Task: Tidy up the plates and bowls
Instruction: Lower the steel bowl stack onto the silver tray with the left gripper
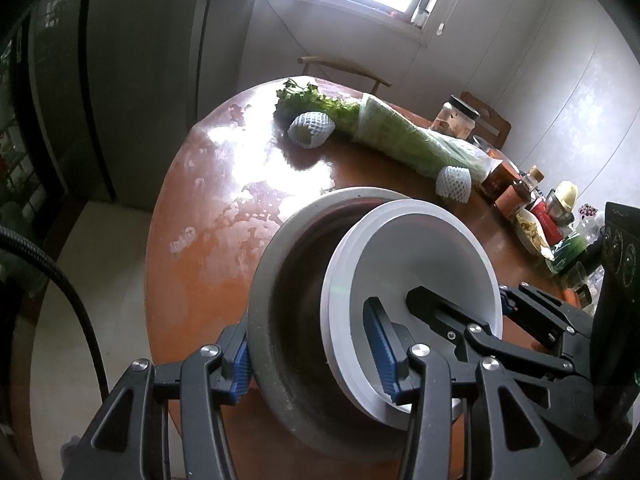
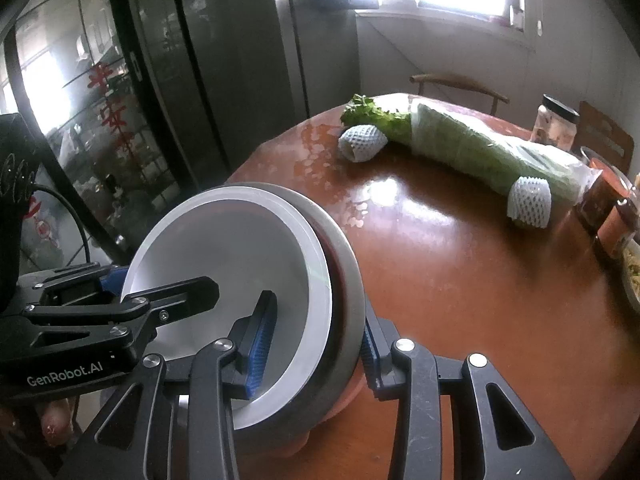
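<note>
A grey bowl [image 1: 280, 280] [image 2: 344, 264] with a dark inside holds a white bowl [image 1: 420, 248] [image 2: 224, 248], which sits tilted in it with a second white rim showing under it. The stack is at the near edge of the round brown table [image 1: 208, 208] [image 2: 460, 280]. My left gripper [image 1: 310, 360] [image 2: 164, 280] is shut on the stack's wall, one finger outside the grey bowl and one inside the white bowl. On the opposite side my right gripper [image 2: 316, 344] [image 1: 460, 300] is shut on the rims the same way.
A long bag of wrapped greens [image 1: 400, 136] [image 2: 480, 148] lies across the far table with two white foam nets [image 1: 310, 130] [image 1: 454, 184] beside it. Jars and bottles [image 1: 460, 118] [image 2: 556, 120] crowd the right side. Chairs [image 1: 344, 68] stand behind, and a dark fridge [image 1: 140, 60] is on the left.
</note>
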The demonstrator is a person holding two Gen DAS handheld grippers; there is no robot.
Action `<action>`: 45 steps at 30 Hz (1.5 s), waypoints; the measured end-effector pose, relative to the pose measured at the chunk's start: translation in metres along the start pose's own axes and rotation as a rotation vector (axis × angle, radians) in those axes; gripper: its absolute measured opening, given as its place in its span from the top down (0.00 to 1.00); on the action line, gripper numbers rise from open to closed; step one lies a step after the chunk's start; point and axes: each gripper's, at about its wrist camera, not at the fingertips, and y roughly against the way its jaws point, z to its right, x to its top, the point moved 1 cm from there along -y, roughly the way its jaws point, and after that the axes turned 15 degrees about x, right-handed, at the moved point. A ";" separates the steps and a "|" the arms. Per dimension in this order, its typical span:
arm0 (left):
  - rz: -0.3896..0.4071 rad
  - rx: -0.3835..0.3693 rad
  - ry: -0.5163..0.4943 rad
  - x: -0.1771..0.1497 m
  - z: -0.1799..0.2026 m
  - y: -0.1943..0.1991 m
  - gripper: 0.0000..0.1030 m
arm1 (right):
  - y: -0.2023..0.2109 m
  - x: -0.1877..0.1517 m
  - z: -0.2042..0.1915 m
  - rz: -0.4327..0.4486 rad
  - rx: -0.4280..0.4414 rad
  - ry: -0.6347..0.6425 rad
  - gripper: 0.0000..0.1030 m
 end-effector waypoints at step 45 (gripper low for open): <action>-0.009 0.066 -0.020 -0.003 0.000 -0.022 0.52 | -0.017 -0.007 0.003 -0.023 -0.046 0.016 0.60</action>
